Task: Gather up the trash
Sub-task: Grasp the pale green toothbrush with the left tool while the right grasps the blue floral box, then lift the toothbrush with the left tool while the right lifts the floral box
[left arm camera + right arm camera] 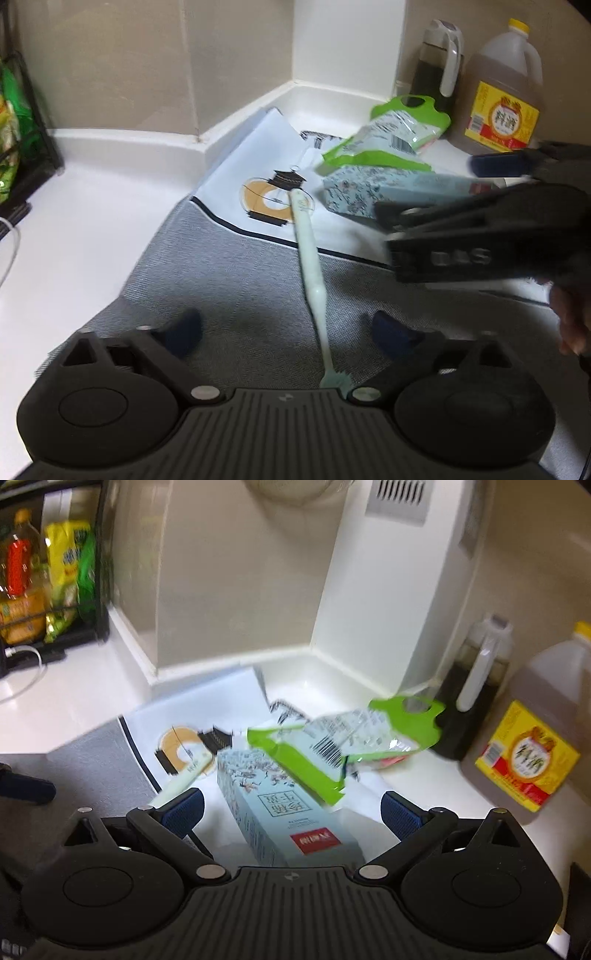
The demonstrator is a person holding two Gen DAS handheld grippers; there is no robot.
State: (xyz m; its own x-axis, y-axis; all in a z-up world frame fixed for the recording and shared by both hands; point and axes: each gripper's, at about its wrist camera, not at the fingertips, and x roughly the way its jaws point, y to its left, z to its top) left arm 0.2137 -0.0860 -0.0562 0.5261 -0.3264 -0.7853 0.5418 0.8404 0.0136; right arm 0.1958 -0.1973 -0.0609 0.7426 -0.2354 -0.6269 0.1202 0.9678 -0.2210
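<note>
Toothbrush (309, 258) lengthwise, head nearest

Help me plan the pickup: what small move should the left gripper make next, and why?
Probably ease the left gripper down and close on the toothbrush. Its jaws stand open with the handle lying between them on the grey mat, pads not touching it. The right gripper is already open over the box, so each has its own piece.
</note>
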